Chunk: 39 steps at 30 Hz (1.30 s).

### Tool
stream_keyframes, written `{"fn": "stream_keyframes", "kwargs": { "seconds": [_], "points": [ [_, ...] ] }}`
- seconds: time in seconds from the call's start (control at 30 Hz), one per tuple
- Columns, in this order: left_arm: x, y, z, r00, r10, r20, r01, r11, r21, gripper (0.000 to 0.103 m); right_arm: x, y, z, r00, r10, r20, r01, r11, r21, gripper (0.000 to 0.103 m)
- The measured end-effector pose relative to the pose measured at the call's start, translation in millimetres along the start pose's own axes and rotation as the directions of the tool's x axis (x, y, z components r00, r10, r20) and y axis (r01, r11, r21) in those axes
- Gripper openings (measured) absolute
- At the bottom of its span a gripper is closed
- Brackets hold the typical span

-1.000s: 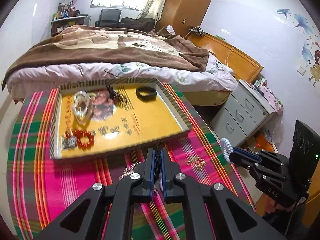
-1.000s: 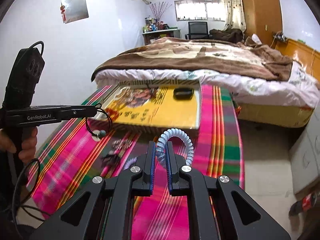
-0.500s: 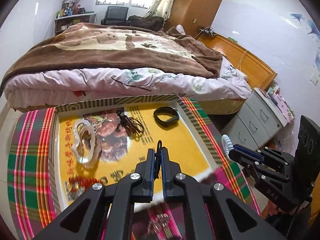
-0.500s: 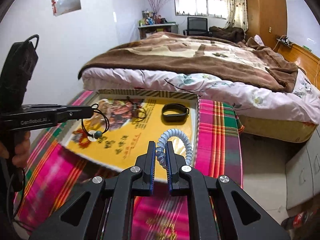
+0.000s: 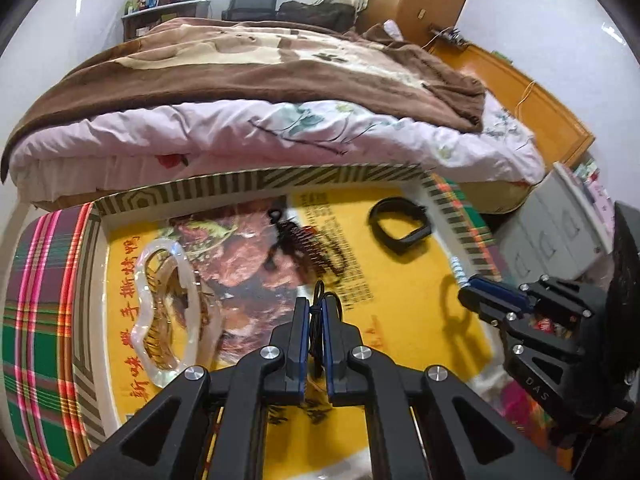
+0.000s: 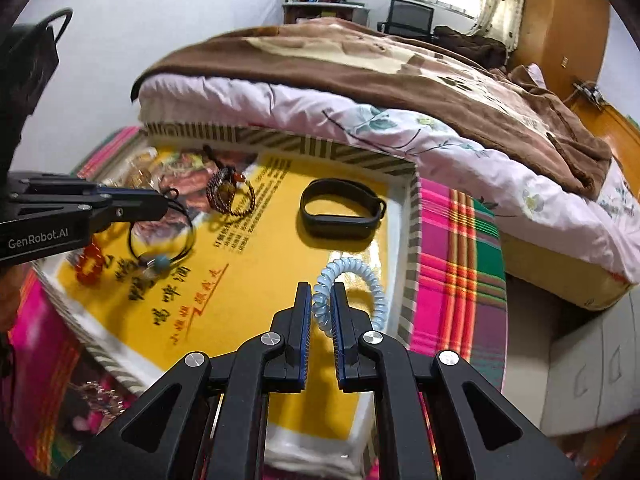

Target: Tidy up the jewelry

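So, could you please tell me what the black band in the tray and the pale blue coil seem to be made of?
Black band: probably matte silicone or rubber, a smooth, dull, thick loop holding its shape. Pale blue coil, held in the right gripper: likely glossy translucent plastic, with shiny spiral turns.

A bench draped in a pink, green and red plaid cloth (image 6: 456, 248) stands just beside the bed (image 5: 280, 128). A shallow yellow tray (image 5: 400, 184) with a striped rim lies on the cloth. At the near left of the right wrist view, something small and glinting (image 6: 96, 396) lies on the cloth, possibly a loose chain; it is too blurred to tell.
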State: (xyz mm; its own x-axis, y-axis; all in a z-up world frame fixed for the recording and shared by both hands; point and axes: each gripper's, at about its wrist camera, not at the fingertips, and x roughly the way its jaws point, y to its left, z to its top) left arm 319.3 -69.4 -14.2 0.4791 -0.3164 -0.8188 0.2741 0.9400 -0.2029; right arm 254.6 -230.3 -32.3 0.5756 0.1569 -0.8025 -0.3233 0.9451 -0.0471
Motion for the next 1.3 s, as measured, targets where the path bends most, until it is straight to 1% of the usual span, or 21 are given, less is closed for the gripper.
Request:
{"fn": "stream_keyframes", "kwargs": {
  "seconds": [0.1,0.2,0.27,0.37,0.43,0.5,0.57,0.63,0.8,0.87,0.9,0.93,1.13,1.2,1.3],
  "points": [
    [8.7,5.1,-1.3,0.999,0.032,-0.014,-0.032,0.999,-0.009,0.006,6.0,2.6,1.3,1.0,0.001,-0.008,-0.001,1.0,-0.009,0.01],
    [12.2,3.8,-4.1,0.997,0.074,-0.015,-0.074,0.997,0.018,0.006,12.3,4.2,3.2,1.0,-0.005,-0.02,0.004,1.0,-0.012,0.01],
    [14.3,3.4,-5.1,0.997,0.081,-0.019,-0.081,0.996,0.023,0.006,14.6,6.2,3.7,1.0,-0.008,-0.023,0.007,1.0,-0.019,0.01],
    [18.5,3.0,-7.6,0.993,0.117,-0.026,-0.117,0.993,0.03,0.006,16.8,8.8,4.2,1.0,-0.013,-0.026,0.012,1.0,-0.023,0.01],
    [20.6,3.9,-9.3,0.993,0.119,-0.028,-0.118,0.993,0.026,0.007,18.6,8.7,5.3,1.0,-0.004,-0.023,0.003,1.0,-0.022,0.01],
    [20.9,6.1,-10.5,0.992,0.124,-0.031,-0.123,0.992,0.022,0.013,19.3,10.0,5.8,1.0,-0.008,-0.023,0.007,1.0,-0.02,0.01],
    [18.4,6.5,-12.4,0.991,0.135,-0.025,-0.135,0.991,0.021,0.032,18.5,10.4,5.8,1.0,-0.005,-0.018,0.005,1.0,-0.015,0.013],
    [14.7,6.8,-13.4,0.992,0.125,-0.013,-0.125,0.992,0.019,0.04,17.9,9.8,6.3,1.0,0.0,-0.014,0.0,1.0,-0.005,0.015],
    [1.1,5.8,-17.8,0.991,0.131,0.004,-0.131,0.991,0.018,0.043,7.9,11.6,5.2,1.0,0.013,0.011,-0.013,1.0,0.014,0.017],
    [-6.5,4.4,-20.9,0.991,0.131,0.016,-0.131,0.991,0.014,0.053,2.4,13.2,4.3,1.0,0.014,0.021,-0.015,1.0,0.017,0.023],
    [-10.5,3.5,-22.8,0.991,0.133,0.024,-0.133,0.991,0.014,0.054,-1.1,14.2,3.4,1.0,0.015,0.027,-0.015,1.0,0.019,0.03],
    [-14.1,2.5,-25.0,0.991,0.135,0.027,-0.135,0.991,0.014,0.055,-4.9,14.8,2.4,0.999,0.018,0.033,-0.018,1.0,0.023,0.034],
    [-39.3,-4.9,-42.1,0.991,0.126,0.047,-0.127,0.992,0.017,0.055,-32.4,19.8,-7.6,0.997,0.034,0.075,-0.038,0.998,0.053,0.034],
    [-53.2,-10.3,-51.5,0.988,0.135,0.072,-0.137,0.99,0.028,0.055,-43.7,21.3,-13.2,0.995,0.038,0.094,-0.044,0.997,0.064,0.034],
    [-70.9,-17.7,-66.4,0.986,0.131,0.098,-0.136,0.99,0.043,0.06,-60.0,23.2,-23.1,0.992,0.048,0.118,-0.058,0.995,0.082,0.034]
  ]
}}
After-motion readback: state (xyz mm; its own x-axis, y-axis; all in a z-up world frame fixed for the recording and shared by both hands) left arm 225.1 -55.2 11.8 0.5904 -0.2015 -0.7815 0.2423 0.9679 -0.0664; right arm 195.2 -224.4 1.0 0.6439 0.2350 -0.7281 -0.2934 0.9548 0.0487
